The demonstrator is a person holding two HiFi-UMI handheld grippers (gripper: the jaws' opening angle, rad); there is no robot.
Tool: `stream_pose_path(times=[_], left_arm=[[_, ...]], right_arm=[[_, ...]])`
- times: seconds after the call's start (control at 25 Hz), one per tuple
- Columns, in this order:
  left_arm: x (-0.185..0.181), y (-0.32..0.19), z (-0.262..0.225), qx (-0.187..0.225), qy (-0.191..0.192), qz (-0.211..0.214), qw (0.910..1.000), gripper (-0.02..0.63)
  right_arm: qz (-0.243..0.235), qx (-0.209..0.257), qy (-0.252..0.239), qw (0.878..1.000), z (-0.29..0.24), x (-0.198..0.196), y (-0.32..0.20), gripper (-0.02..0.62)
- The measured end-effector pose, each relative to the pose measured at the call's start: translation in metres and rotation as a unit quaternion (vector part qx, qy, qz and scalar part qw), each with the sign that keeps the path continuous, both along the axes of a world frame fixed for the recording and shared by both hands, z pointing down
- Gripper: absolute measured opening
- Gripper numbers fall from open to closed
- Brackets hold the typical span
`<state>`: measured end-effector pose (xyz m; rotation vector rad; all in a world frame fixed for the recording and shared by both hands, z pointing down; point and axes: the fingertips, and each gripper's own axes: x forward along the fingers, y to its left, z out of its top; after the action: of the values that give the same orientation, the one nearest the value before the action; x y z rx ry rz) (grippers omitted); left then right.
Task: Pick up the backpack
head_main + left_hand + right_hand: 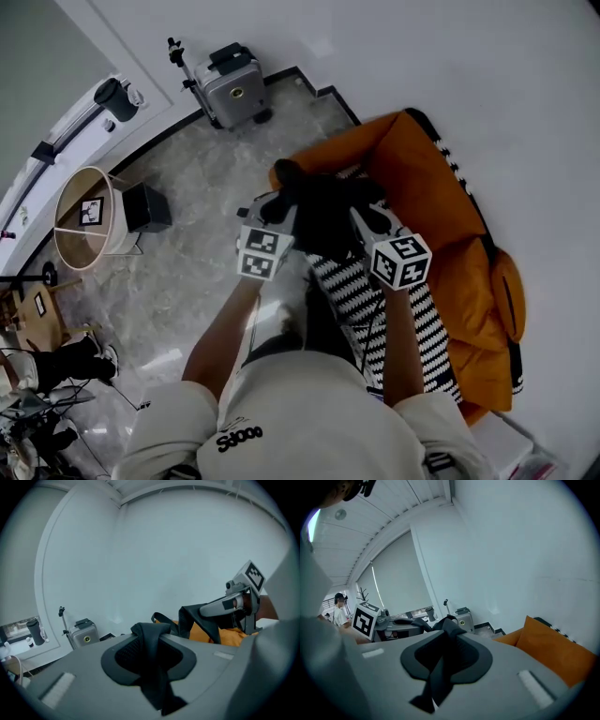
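Held up between both grippers at the centre of the head view: the black backpack (323, 217), clear of the stone floor (187, 272). Gripped by a black strap (151, 667) in the left gripper (149, 634), jaws almost together, pads pressed on the webbing. Gripped the same way by a strap (436, 674) in the right gripper (449, 632), jaws narrow, webbing pinched between them. In the head view, left gripper at 8 o'clock of the backpack, right gripper at 4 o'clock. Just behind the backpack, from 1 to 4 o'clock, an orange sofa (422, 178). At 5 o'clock, over the sofa seat, a black-and-white striped blanket (427, 328). At 11 o'clock, well apart by the white wall, a silver suitcase (230, 86). At 9 o'clock, a black box (147, 206) and, just beside it, a round basket (120, 239).
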<state>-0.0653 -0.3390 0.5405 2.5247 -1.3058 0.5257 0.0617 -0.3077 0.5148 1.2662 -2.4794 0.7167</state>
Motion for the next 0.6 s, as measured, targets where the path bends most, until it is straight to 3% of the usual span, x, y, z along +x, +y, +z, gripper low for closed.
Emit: stream_pose_path(times=[0.32,0.6], left_arm=[[-0.043,0.041,-0.048,0.03,0.024,-0.025,0.9989,0.075],[-0.054,0.084,-0.096,0.071,0.027,-0.018,0.997,0.075]], right_arm=[[-0.035,0.052,0.017,0.998,-0.053,-0.043,0.041,0.048],[-0.025,0.103,0.025,0.994,-0.099,-0.055,0.082,0.048]])
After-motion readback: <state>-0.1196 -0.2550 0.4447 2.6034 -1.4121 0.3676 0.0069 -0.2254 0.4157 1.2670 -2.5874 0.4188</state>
